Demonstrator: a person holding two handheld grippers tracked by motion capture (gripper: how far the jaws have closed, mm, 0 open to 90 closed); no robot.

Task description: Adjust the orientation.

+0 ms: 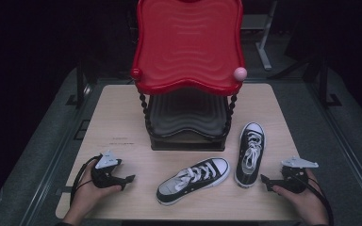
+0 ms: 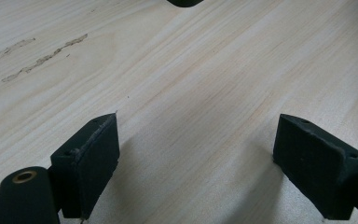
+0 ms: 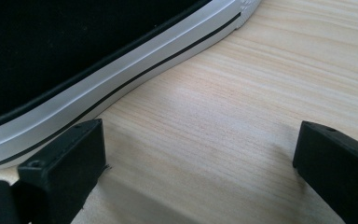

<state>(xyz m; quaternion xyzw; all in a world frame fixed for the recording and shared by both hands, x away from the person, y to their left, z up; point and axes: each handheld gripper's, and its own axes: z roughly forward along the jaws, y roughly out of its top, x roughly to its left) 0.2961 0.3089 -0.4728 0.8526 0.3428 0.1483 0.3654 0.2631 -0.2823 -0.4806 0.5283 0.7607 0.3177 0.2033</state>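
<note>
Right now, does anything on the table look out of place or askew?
The two shoes do not sit as a pair: the left shoe lies slanted across the table, its toe toward the right, while the right shoe points almost straight away, toward the red rack. Both stand upright. Faint scuff marks show on the wood. Nothing seems spilled or broken.

Two shoes, two grippers, one rack – all on one table

There are two black lace-up shoes with white soles: one shoe (image 1: 194,180) lying at a slant near the middle front, the other shoe (image 1: 250,153) to its right. One two-level rack (image 1: 188,75) stands behind them – one red tray (image 1: 188,44) on top, one dark tray (image 1: 187,115) below. Two knobs sit on the red tray's front corners: one red knob (image 1: 135,73), one pink knob (image 1: 240,73). Two hand-held grippers count too, the left gripper (image 1: 125,181) and the right gripper (image 1: 267,181), on one wooden table (image 1: 118,122).
</note>
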